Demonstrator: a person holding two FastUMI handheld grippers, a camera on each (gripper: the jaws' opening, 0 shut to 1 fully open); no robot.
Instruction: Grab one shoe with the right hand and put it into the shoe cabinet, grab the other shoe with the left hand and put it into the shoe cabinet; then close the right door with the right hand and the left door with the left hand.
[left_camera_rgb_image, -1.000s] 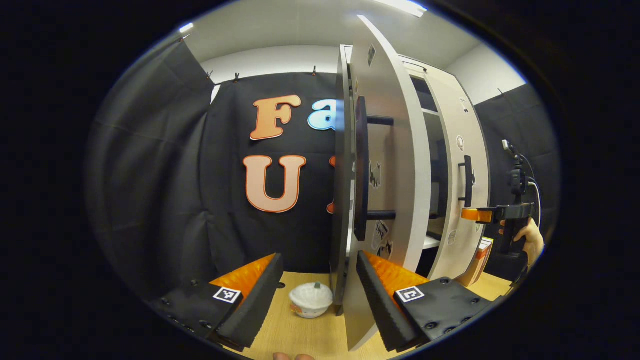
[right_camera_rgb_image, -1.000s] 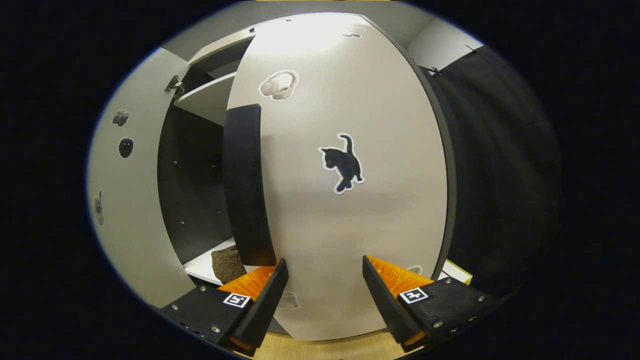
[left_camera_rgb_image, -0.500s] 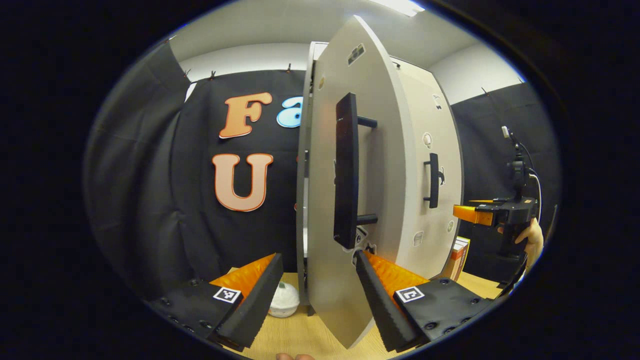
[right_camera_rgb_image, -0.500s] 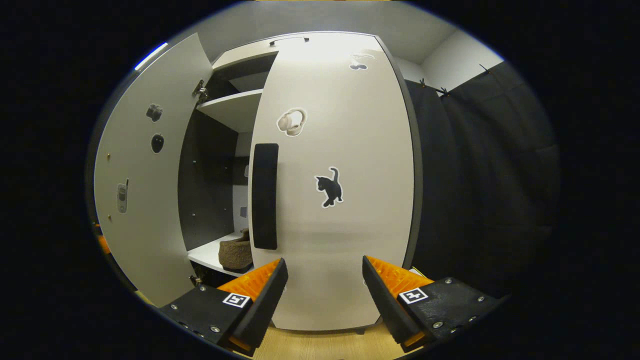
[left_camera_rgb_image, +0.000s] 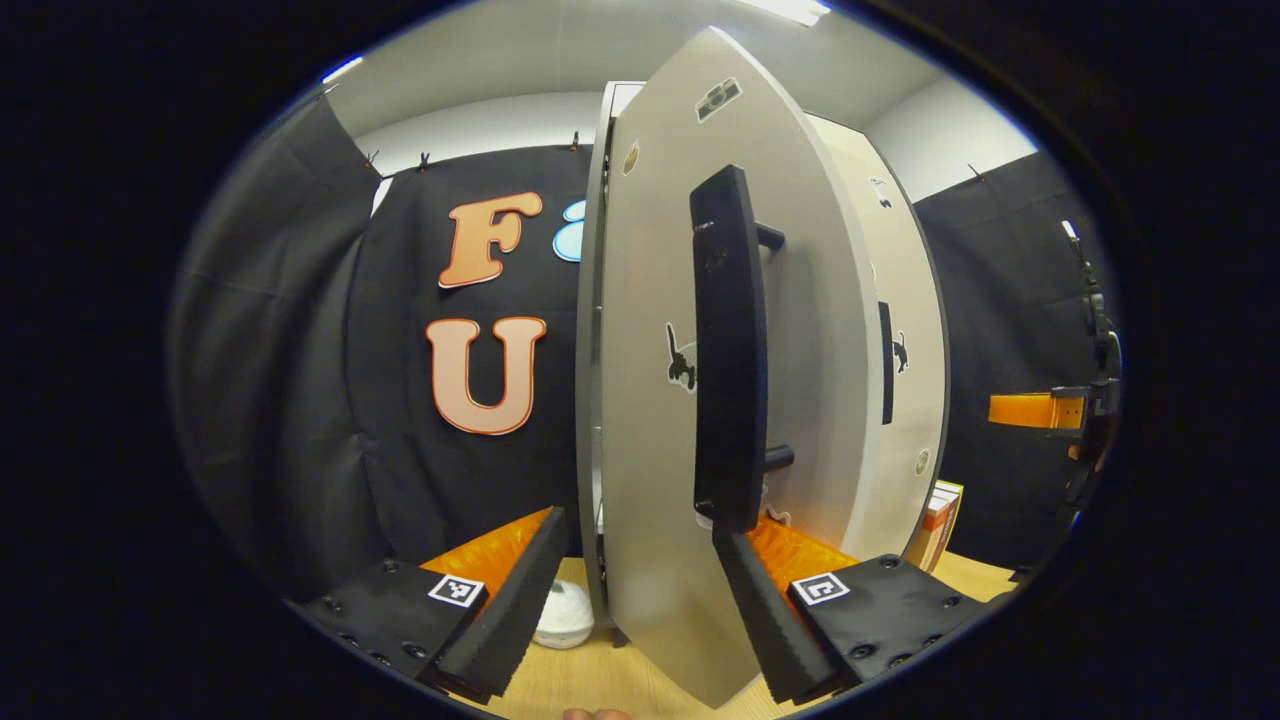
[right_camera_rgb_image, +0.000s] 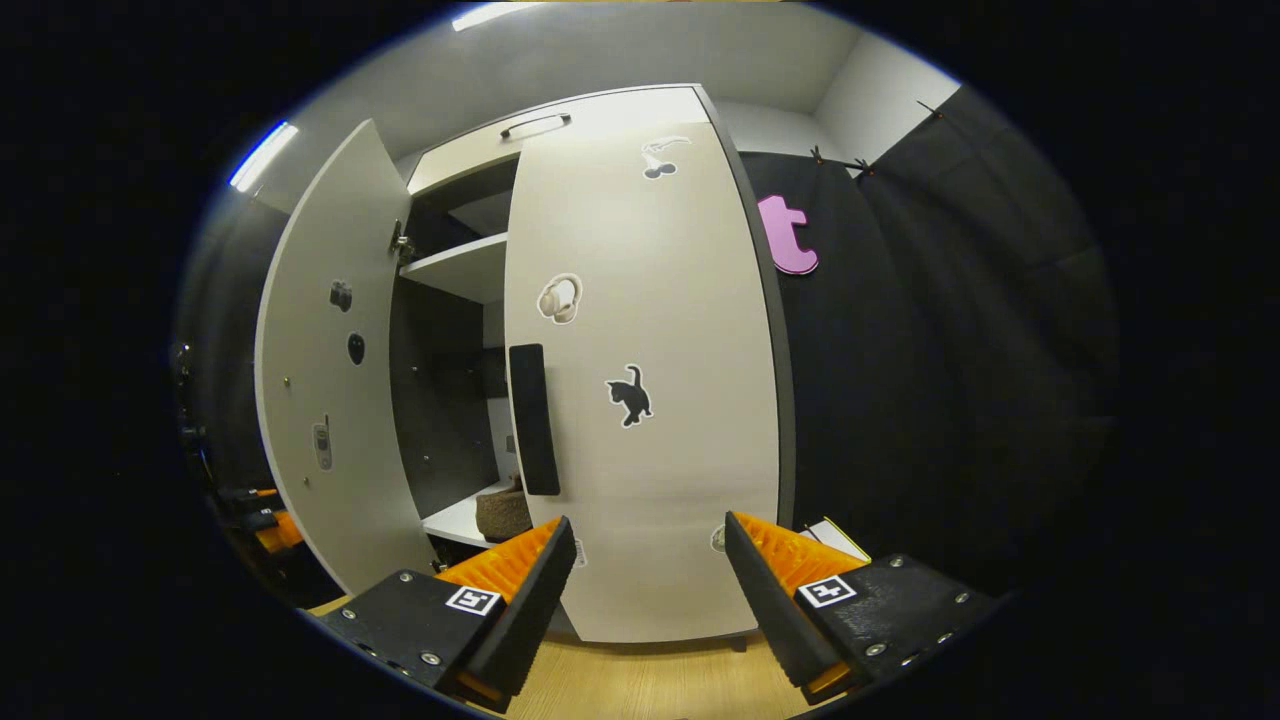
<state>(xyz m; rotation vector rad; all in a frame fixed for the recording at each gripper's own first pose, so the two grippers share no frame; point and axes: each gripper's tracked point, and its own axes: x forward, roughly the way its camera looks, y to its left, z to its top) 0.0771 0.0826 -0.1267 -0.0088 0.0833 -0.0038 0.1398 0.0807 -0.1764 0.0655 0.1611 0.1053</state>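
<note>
Together, we count two doors on the shoe cabinet (right_camera_rgb_image: 590, 110): the right door (right_camera_rgb_image: 660, 400) lies closed, bearing one black handle (right_camera_rgb_image: 533, 418) and a cat sticker (right_camera_rgb_image: 629, 394), while the left door (right_camera_rgb_image: 325, 380) stands ajar. Through the gap we see one brown shoe (right_camera_rgb_image: 503, 513) on a white shelf (right_camera_rgb_image: 455, 520); a second shoe we cannot make out. Our right gripper (right_camera_rgb_image: 648, 585) hangs before the closed door, jaws apart and empty. In the left gripper view, the left gripper (left_camera_rgb_image: 636, 585) straddles the left door's (left_camera_rgb_image: 650, 420) lower edge, jaws apart, one fingertip (left_camera_rgb_image: 735, 555) just under its black handle (left_camera_rgb_image: 728, 350). One white bowl (left_camera_rgb_image: 563, 615) sits on the wooden floor (left_camera_rgb_image: 590, 680).
</note>
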